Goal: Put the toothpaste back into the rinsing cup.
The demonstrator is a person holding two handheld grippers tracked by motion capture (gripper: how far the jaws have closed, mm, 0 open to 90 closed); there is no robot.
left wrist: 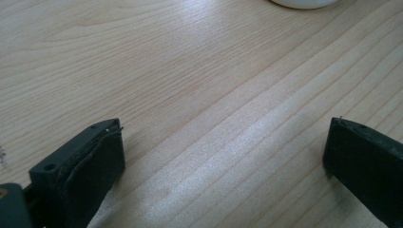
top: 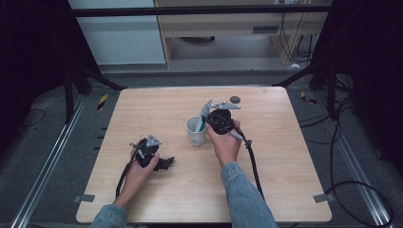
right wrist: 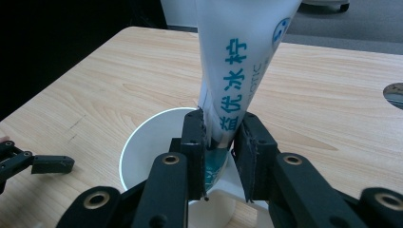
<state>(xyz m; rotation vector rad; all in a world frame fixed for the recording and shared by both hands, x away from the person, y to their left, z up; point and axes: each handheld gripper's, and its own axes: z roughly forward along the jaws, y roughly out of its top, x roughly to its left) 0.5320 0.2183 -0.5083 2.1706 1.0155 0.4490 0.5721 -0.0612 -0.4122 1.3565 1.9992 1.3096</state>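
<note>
Tube held over the cup

Currently the right gripper [right wrist: 219, 142] is clamped on the lower end of a white tube [right wrist: 237, 61] with teal lettering, right above the white cup [top: 196, 131] at mid-desk, likely so it drops in upright. Cap end looks already inside the rim. Left gripper [left wrist: 223, 156] rests low on the desk [top: 157, 114] at near left, jaws wide apart on nothing, probably parked clear. Small dark disc [top: 235, 99] lies at far right.
</note>
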